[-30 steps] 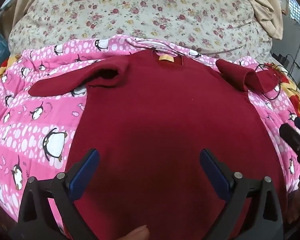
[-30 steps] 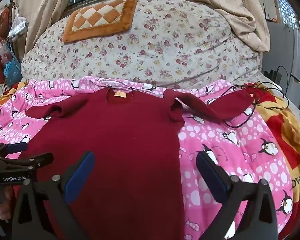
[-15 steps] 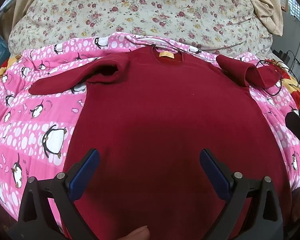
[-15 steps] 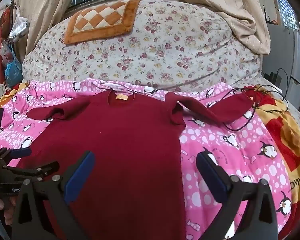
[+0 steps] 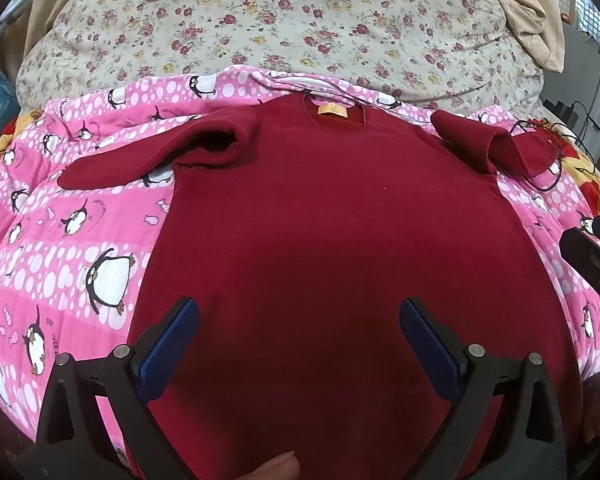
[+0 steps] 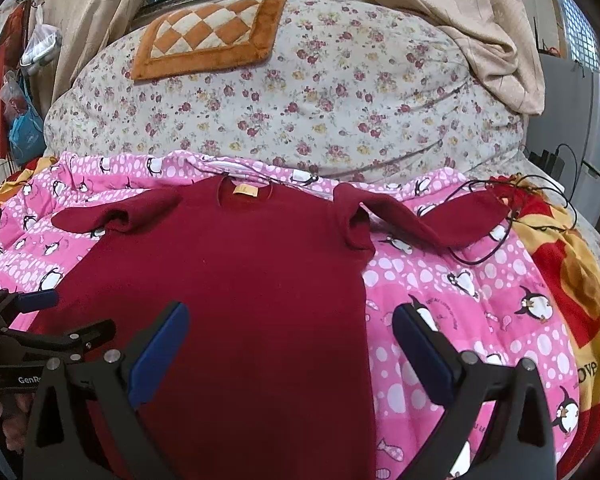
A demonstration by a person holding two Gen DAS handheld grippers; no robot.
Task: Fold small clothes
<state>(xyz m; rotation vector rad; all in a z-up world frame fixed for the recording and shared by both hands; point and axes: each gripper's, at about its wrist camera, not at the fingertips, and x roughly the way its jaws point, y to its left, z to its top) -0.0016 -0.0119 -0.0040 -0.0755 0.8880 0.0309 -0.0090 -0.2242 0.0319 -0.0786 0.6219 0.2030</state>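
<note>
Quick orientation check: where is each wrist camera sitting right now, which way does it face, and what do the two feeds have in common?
Left wrist: low at the sweater's hem, facing its collar; open left gripper and a fingertip show, right gripper's tip at the right edge.
Right wrist: farther right, over the sweater's right edge and penguin blanket; open right gripper shows, left gripper at the left edge.
Shared: sweater, blanket, floral quilt, orange cushion.

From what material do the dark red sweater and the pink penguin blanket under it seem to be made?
The dark red sweater looks like a soft fleece or fine knit: matte, slightly fuzzy, with thick rolled sleeve edges. The pink penguin blanket looks like printed cotton, quilted: stitched lines and a puffy surface. Neither fibre can be confirmed by sight.
</note>
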